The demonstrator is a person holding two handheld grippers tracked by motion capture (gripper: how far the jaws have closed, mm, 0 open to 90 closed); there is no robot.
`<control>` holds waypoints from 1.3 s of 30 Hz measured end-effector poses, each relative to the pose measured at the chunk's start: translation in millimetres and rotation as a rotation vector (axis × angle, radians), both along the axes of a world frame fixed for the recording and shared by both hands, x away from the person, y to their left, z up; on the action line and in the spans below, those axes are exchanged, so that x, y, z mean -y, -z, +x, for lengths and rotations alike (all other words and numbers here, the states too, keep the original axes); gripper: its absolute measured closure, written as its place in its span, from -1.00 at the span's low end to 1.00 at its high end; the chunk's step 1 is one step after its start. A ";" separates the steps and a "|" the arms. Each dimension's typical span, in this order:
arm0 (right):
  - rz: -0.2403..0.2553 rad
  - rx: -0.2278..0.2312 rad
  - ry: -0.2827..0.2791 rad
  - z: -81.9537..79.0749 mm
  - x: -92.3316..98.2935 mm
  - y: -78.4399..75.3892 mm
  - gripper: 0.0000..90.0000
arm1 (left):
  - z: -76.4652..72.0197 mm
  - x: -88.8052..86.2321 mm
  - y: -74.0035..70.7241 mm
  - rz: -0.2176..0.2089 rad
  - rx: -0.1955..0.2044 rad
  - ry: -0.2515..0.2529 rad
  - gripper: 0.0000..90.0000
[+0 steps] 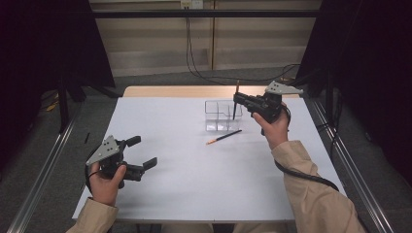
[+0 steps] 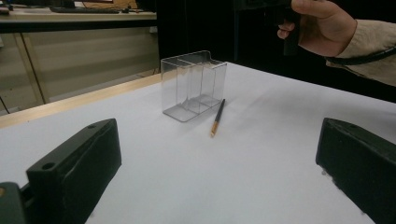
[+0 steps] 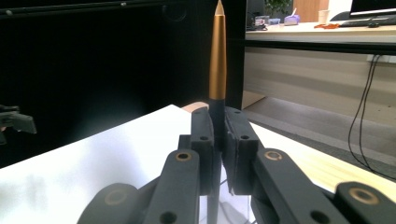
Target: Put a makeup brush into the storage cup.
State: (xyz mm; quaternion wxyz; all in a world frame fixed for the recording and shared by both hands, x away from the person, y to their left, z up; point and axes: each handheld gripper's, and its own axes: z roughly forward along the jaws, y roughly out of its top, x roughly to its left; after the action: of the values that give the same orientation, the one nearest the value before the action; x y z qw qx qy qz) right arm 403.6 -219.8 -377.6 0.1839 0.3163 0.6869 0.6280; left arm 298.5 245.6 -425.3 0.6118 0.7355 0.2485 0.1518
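White table (image 1: 194, 174), clear organiser (image 1: 218, 115), grey floor (image 1: 155, 77), dark curtains (image 1: 29, 48)

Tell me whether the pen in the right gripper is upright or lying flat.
Upright. The right gripper is shut on the pen, whose gold end points straight up; in the high view it stands vertically over the clear organizer.
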 end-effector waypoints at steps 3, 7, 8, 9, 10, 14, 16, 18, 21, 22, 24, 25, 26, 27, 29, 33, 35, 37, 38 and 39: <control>-0.003 0.006 0.014 3.3 1.3 -1.3 0.85 | -0.3 1.2 -0.1 0.001 -0.002 0.004 -1.00; -0.004 0.013 0.033 8.0 2.8 -1.9 0.85 | -0.2 2.0 -0.2 0.007 0.002 0.014 -1.00; -0.004 0.012 0.034 8.8 3.0 -1.8 0.85 | -0.3 2.0 -0.2 0.009 0.002 0.013 -1.00; -0.005 0.012 0.037 9.9 3.2 -1.6 0.85 | -0.2 2.0 -0.2 0.006 0.001 0.013 -1.00; -0.006 0.014 0.040 10.9 3.2 -1.5 0.85 | -0.2 1.9 -0.2 0.005 0.002 0.013 -1.00; -0.007 0.017 0.051 14.0 2.5 -0.8 0.85 | 0.0 2.3 0.2 0.008 0.001 0.010 -1.00; -0.006 0.016 0.057 15.8 2.0 0.1 0.85 | 0.0 2.8 0.3 0.010 0.001 0.012 -1.00; -0.007 0.016 0.065 18.4 1.5 1.4 0.85 | 0.1 3.1 0.2 0.011 0.002 0.015 -1.00; -0.011 0.016 0.072 20.2 0.8 2.3 0.85 | 0.3 2.8 0.4 0.008 0.001 0.016 -1.00; -0.017 0.018 0.074 21.0 0.5 2.5 0.85 | 0.3 2.6 0.5 0.008 0.001 0.015 -1.00; -0.023 0.020 0.079 22.5 0.5 3.0 0.85 | 0.4 2.4 0.6 0.011 0.001 0.014 -1.00; -0.023 0.022 0.082 23.1 0.8 3.1 0.85 | 0.3 2.6 0.6 0.008 0.001 0.015 -1.00; -0.021 0.021 0.083 23.5 1.0 3.1 0.85 | 0.4 2.6 0.5 0.008 0.001 0.015 -1.00; -0.022 0.022 0.087 23.9 1.1 2.9 0.85 | 0.4 2.7 0.5 0.007 0.000 0.016 -1.00; -0.025 0.027 0.093 24.9 0.9 2.5 0.85 | 0.4 2.5 0.5 0.009 0.001 0.015 -1.00; -0.036 0.039 0.099 26.6 -0.1 2.5 0.85 | 0.5 2.8 0.6 0.010 0.000 0.017 -1.00; -0.040 0.041 0.103 27.2 -0.7 2.7 0.85 | 0.6 3.0 0.7 0.012 0.000 0.018 -1.00; -0.043 0.042 0.103 28.0 -1.5 3.1 0.85 | 0.6 3.3 1.1 0.013 -0.001 0.021 -1.00; -0.043 0.044 0.104 28.3 -1.9 3.4 0.85 | 0.7 3.5 1.2 0.013 -0.001 0.021 -1.00; -0.045 0.043 0.104 28.6 -2.6 3.7 0.85 | 0.6 3.5 1.2 0.013 0.000 0.020 -1.00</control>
State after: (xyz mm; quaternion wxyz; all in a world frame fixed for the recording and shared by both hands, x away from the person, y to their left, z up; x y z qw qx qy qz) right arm 432.1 -217.2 -381.4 0.2380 0.3336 0.6795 0.6085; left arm 299.1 242.1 -426.5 0.6084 0.7419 0.2403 0.1471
